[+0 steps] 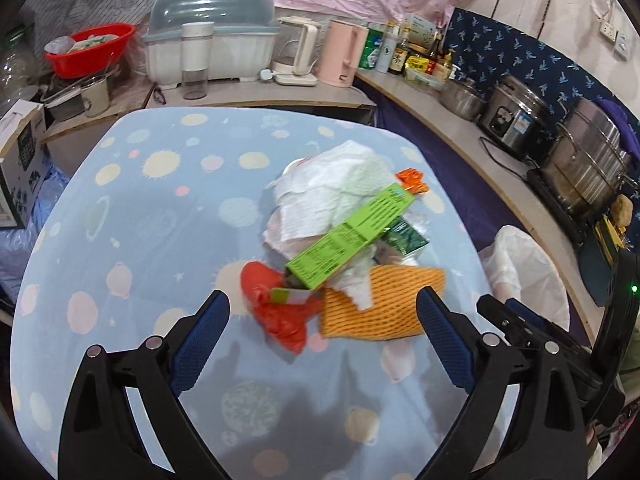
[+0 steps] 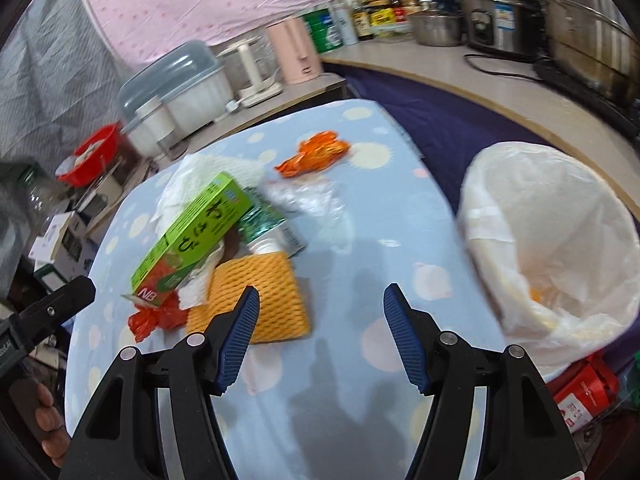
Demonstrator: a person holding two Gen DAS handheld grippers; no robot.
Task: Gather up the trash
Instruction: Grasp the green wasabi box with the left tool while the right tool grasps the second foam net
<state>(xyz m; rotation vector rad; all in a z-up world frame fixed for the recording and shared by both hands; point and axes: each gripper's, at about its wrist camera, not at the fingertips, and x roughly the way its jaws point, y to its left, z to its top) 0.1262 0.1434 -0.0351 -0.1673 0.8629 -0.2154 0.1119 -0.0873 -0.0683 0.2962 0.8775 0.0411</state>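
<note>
A heap of trash lies on the blue spotted tablecloth: a green carton, crumpled white paper, a red plastic scrap, an orange foam net, a green foil packet and an orange wrapper. My left gripper hovers open just short of the red scrap and the net, nothing between its fingers. My right gripper is open too, its left finger in front of the net's near edge. A bin lined with a white bag stands right of the table.
Counters behind and to the right carry a dish box, kettles, bottles, steel pots and a red basin. Boxes stand left of the table. Red packaging lies on the floor by the bin.
</note>
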